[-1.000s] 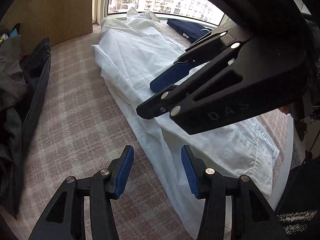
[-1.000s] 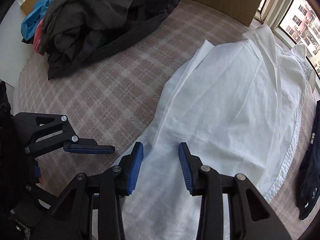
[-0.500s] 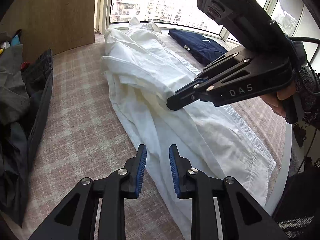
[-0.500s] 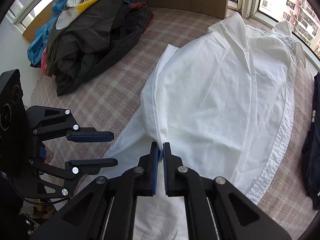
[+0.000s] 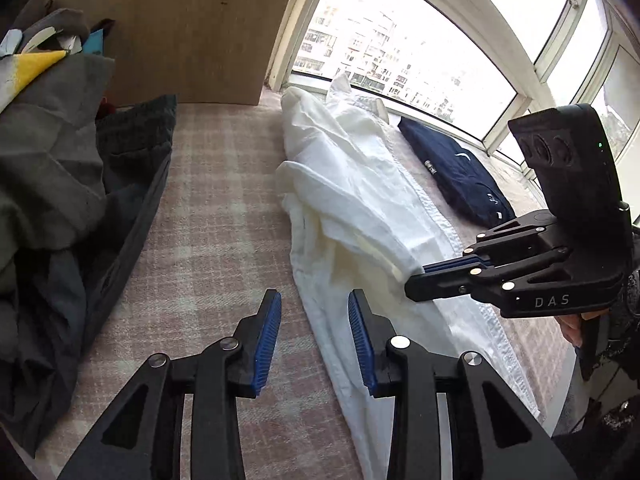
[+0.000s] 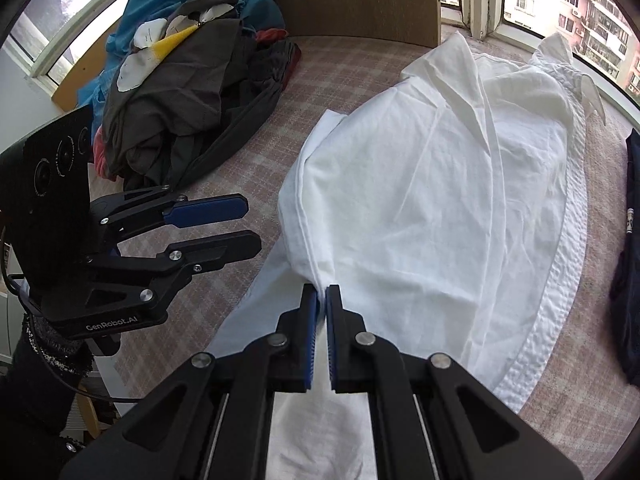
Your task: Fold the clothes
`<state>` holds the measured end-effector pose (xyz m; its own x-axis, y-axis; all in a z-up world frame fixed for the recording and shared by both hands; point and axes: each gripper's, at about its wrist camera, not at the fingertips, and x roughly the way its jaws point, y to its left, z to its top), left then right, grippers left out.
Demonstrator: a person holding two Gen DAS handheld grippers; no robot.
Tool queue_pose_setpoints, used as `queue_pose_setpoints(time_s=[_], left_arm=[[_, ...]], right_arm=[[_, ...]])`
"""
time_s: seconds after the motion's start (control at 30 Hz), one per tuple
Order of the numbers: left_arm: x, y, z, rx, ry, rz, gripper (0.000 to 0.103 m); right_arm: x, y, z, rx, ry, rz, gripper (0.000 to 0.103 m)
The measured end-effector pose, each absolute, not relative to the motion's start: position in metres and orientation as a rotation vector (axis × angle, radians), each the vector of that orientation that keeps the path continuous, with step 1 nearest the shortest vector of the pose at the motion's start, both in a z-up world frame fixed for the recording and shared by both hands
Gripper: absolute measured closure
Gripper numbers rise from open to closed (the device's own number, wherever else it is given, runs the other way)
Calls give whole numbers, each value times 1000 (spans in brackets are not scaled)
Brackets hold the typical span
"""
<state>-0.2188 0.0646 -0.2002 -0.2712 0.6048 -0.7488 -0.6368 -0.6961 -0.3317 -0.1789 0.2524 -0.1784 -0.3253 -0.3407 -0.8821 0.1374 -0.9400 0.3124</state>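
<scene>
Just left of the white cotton shirt (image 6: 432,200), pinched by the right gripper (image 6: 322,308), bare plaid surface (image 5: 216,216) separates the released left gripper (image 5: 314,328) from the dark clothes pile (image 6: 180,92).

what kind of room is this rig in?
Likely a high-rise flat's bay-window nook used for laundry: curved windows facing apartment blocks, a pink plaid padded surface, a white cotton shirt spread on it, and a heap of dark unfolded clothes.
</scene>
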Motion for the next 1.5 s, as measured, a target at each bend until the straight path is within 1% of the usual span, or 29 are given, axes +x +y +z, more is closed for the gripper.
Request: queue_pose_setpoints(time_s=[0.13,0.2,0.23,0.33,0.37,0.47,0.5,0.57,0.6,0.63,0.73,0.8,0.87,0.97,1.03,1.07,1.1,1.17,1.23,1.43,1.47,1.5], left_arm=[[-239,106,-214,-1186,167,2011,71],[-252,113,-221,-1205,183,2038,71],[-259,114,-223,-1211,170,2053,69],[-278,100,-221,-1230,-17,2065,69],[-281,97,-221,-1211,-43,2077,69],[-286,101,-226,-1186,88,2162,68],[-288,100,-229,-1177,108,2178,68],[-290,93,-227,-1189,56,2169,68],[-289,89,-225,-1189,46,2167,70],[-284,87,-220,-1161,86,2181,70],[-267,74,-200,-1114,245,2211,70],[-263,63,-184,-1096,218,2202,71],[-271,70,-186,-1120,192,2165,70],[-283,80,-189,-1156,152,2110,70],[-290,87,-191,-1180,126,2072,70],[-294,90,-193,-1191,113,2053,70],[-298,93,-194,-1202,100,2034,71],[-305,99,-196,-1225,70,1997,71],[-310,96,-202,-1255,-3,1965,71],[-322,88,-219,-1338,-218,1859,71],[-324,87,-222,-1350,-253,1840,72],[-326,85,-225,-1363,-288,1821,79]], right_arm=[[-175,265,-177,1620,-290,-2350,98],[-176,266,-178,1618,-302,-2344,98],[-176,265,-179,1619,-298,-2340,98],[-177,261,-180,1615,-303,-2327,98],[-177,261,-180,1606,-317,-2318,98],[-174,265,-172,1552,-420,-2278,98],[-171,267,-168,1530,-455,-2275,98],[-167,276,-159,1460,-531,-2286,97],[-167,281,-154,1421,-571,-2293,97],[-167,285,-152,1388,-603,-2295,97],[-178,280,-166,1440,-577,-2307,97],[-189,268,-189,1527,-547,-2257,97],[-198,264,-198,1573,-472,-2279,97],[-215,294,-179,1527,-476,-2418,97],[-235,319,-167,1508,-480,-2486,84],[-248,331,-165,1506,-488,-2495,67],[-260,342,-163,1503,-496,-2505,62],[-285,355,-167,1519,-521,-2491,62],[-307,361,-173,1530,-542,-2466,62],[-337,355,-199,1542,-617,-2353,62],[-340,351,-203,1541,-610,-2342,62],[-340,349,-207,1536,-614,-2336,66]])
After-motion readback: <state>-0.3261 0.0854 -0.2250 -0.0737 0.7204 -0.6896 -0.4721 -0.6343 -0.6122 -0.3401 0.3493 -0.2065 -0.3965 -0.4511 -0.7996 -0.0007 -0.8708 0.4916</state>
